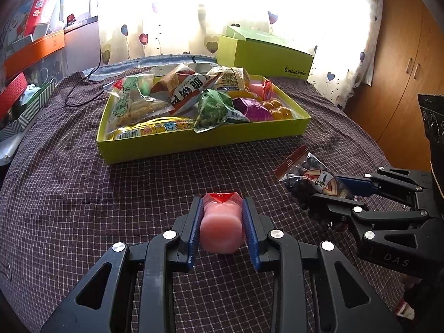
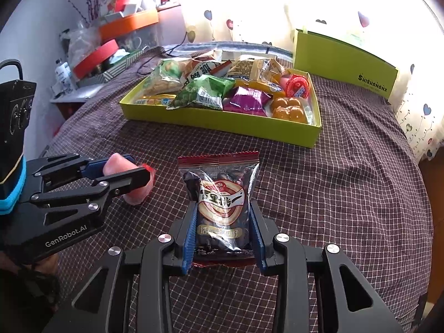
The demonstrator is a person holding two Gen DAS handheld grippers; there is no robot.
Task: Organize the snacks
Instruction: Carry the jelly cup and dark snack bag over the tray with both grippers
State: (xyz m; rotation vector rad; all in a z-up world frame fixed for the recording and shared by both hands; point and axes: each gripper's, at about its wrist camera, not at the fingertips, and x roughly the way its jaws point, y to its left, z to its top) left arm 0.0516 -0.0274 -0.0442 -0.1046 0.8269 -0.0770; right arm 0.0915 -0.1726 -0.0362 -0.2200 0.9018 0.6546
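The left tool (image 1: 223,224) grips a pink jelly cup (image 1: 222,227) over the checked cloth (image 1: 83,194). Behind stands the green tray (image 1: 194,141) full of snacks. The right tool (image 2: 223,238) clamps a seed packet (image 2: 220,202).

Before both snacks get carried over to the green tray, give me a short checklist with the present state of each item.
1. Left gripper shut on the pink jelly cup: ok, pads press both sides.
2. Right gripper shut on the seed packet: ok, pads pinch its lower half.
3. The two grippers apart from each other: ok, a gap of cloth shows between them.
4. Path to the tray: ok, only bare cloth in between.
5. Free room in the tray: not ok, snacks cover nearly all of it.
6. Both snacks lifted off the cloth: cannot tell.
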